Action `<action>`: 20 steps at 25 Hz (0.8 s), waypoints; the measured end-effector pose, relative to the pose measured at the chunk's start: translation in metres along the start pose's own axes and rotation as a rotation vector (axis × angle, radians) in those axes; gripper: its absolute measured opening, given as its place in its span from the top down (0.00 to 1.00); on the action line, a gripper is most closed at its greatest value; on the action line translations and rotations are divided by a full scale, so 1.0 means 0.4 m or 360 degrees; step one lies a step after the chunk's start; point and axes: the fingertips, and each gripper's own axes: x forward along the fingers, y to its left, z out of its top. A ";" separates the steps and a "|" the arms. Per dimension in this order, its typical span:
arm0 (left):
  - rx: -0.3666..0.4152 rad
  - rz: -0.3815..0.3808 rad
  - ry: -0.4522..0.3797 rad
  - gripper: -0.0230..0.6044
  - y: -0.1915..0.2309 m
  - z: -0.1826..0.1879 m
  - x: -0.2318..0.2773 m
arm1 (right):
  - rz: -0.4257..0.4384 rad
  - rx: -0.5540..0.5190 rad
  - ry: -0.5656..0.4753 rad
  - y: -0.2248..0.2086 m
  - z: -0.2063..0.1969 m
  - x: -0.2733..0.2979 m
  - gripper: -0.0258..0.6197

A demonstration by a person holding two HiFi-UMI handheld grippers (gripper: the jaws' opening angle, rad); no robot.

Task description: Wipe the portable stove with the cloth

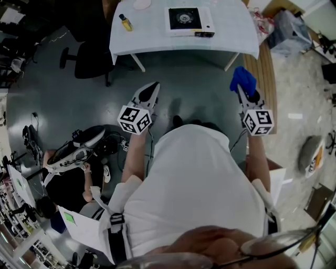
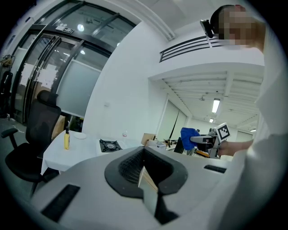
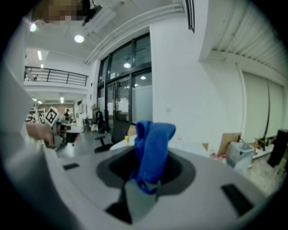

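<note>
We hold both claws up over the floor, well short of the bench (image 1: 157,44). In the head view the stove (image 1: 188,21) sits on the right half of the bench. A small yellow bottle (image 1: 125,22) stands toward the bench's left edge, and a plate (image 1: 142,4) lies at the far edge between the two.

The right claw (image 1: 244,93) grips the blue cloth (image 1: 242,79). From above, the cloth bunches over the tips and hides them. Only the right gripper view shows the jaws pressed onto the cloth's lower end, with the rest standing up in a fold.

The left claw (image 1: 151,89) looks bare from above. The left gripper view shows its jaws pressed together with nothing between them. That view also shows the stove and bottle on the bench ahead, with a black office chair (image 2: 33,139) beside the bench's left edge.
</note>
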 end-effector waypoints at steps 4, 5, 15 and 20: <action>0.0009 -0.0015 0.0003 0.91 0.032 0.003 0.000 | -0.0016 0.0012 0.0001 0.014 0.005 0.017 0.73; 0.0012 -0.0021 0.0005 0.91 0.038 0.003 0.000 | -0.0020 0.0010 0.0004 0.019 0.006 0.021 0.73; -0.0001 -0.0055 0.0045 0.91 0.087 -0.012 -0.010 | -0.0031 -0.0006 0.0029 0.065 0.007 0.058 0.73; -0.0015 -0.0062 0.0058 0.91 0.101 -0.022 -0.007 | -0.0036 -0.0004 0.0041 0.075 -0.003 0.065 0.73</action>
